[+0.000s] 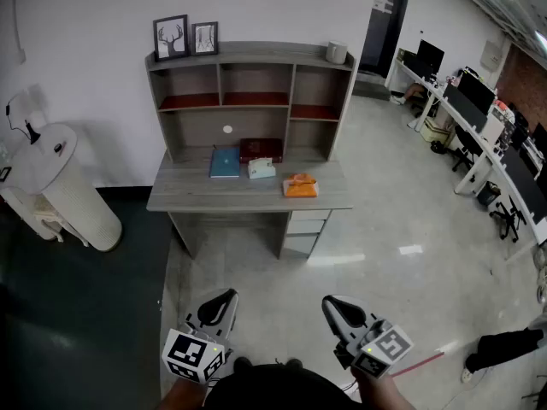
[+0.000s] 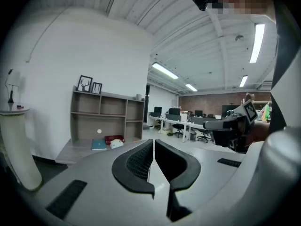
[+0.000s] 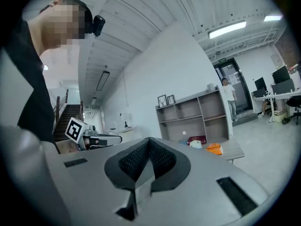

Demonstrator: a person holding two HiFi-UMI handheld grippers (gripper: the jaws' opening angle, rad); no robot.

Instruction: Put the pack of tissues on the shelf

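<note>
Left tool (image 1: 224, 299) and right tool (image 1: 332, 303), both clenched and empty, hang at six o'clock of the grey wooden desk (image 1: 197, 196). The pale soft tissue pack (image 1: 261, 168) lies on it, at three o'clock of a flat blue book (image 1: 225, 162).
</note>
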